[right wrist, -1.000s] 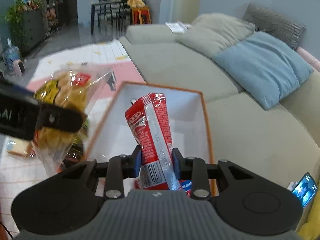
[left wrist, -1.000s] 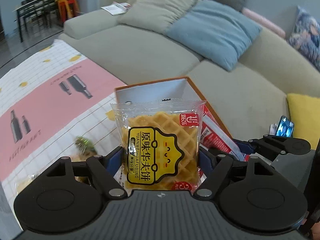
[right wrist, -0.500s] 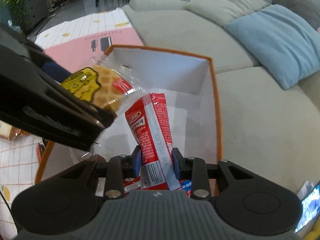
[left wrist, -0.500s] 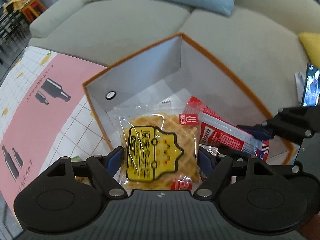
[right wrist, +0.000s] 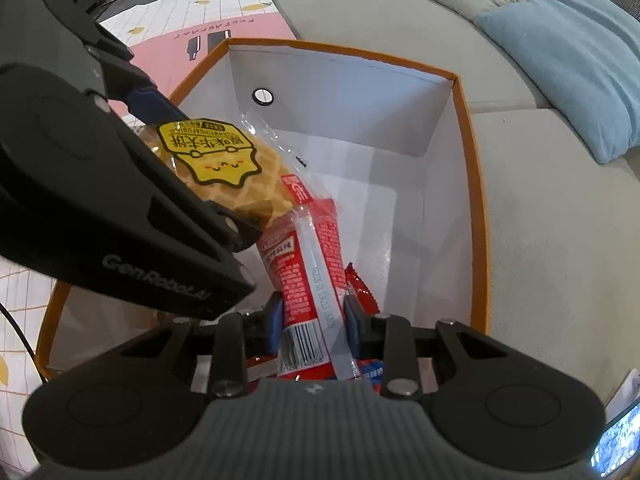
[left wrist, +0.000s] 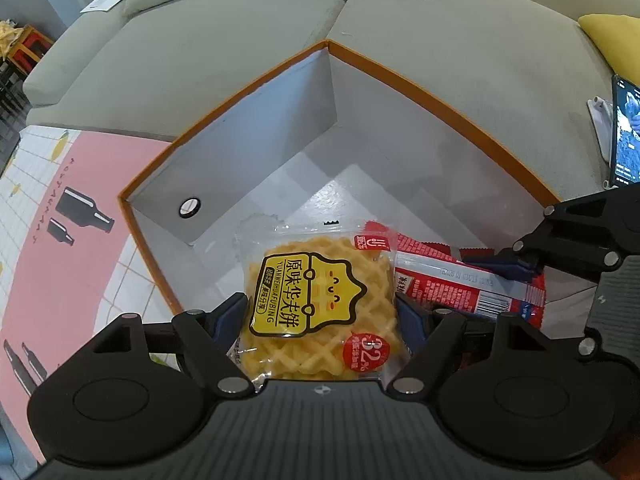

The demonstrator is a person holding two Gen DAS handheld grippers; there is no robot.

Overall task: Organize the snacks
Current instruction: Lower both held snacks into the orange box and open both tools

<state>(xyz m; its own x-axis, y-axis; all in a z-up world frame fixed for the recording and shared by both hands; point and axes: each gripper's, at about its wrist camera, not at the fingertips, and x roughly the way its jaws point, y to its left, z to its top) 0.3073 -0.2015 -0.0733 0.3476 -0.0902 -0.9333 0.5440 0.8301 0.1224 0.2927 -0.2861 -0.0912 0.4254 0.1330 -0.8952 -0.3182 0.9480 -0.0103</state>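
Observation:
My left gripper (left wrist: 320, 314) is shut on a clear packet of yellow waffle (left wrist: 320, 304) and holds it inside the orange-rimmed white box (left wrist: 424, 84). My right gripper (right wrist: 314, 312) is shut on a red snack packet (right wrist: 308, 264), also inside the box (right wrist: 474, 184). The two packets touch side by side. The red packet shows in the left wrist view (left wrist: 460, 284) at the right of the waffle, and the waffle shows in the right wrist view (right wrist: 224, 172) at the left. Another red wrapper (right wrist: 360, 286) lies on the box floor.
The box stands on a table with a pink and white checked cloth (left wrist: 60, 264), against a grey-green sofa (left wrist: 200, 40). A blue cushion (right wrist: 572, 52) lies on the sofa. A phone (left wrist: 626, 132) stands at the right.
Both grippers have dropped lower into the box with their packets. The waffle and the red packet now sit close to the box floor.

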